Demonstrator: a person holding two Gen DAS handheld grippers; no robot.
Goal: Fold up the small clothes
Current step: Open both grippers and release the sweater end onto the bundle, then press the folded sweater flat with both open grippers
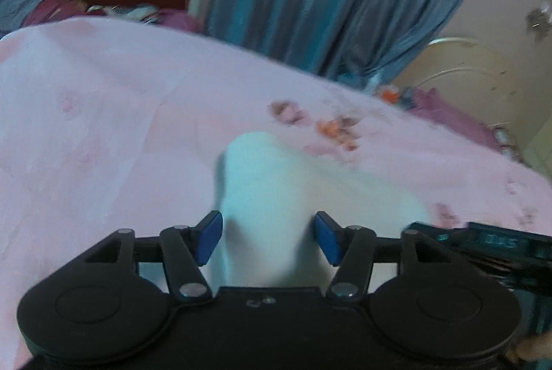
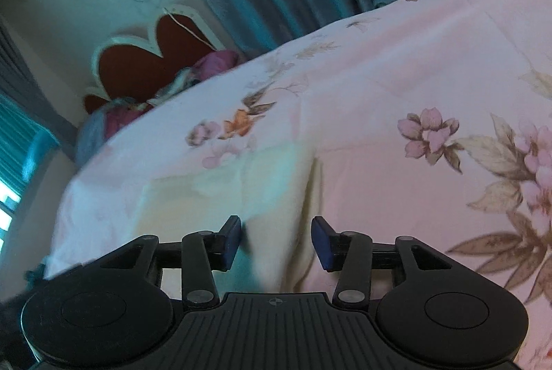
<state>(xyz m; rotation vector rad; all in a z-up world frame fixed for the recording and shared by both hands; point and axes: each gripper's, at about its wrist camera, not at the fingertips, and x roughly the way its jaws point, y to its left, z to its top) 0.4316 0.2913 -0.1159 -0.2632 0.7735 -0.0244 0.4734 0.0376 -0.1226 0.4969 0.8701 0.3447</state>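
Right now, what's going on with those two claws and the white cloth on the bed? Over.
Left gripper open, fingers either side of the white garment, not pinching. Right gripper open over the same cloth. Garment lies on the floral bedsheet. Nothing in the way.

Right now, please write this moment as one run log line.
left gripper: open over white cloth garment | right gripper: open over it | surface: pink floral bedsheet

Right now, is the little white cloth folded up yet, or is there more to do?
Partly, it seems. The white cloth lies on the pink flowered bedsheet in a narrow bundle, with what looks like a fold line in the right view. The left gripper and right gripper are both open, pads clear of the fabric, gripping nothing. Whether another fold remains is hard to tell through the blur.
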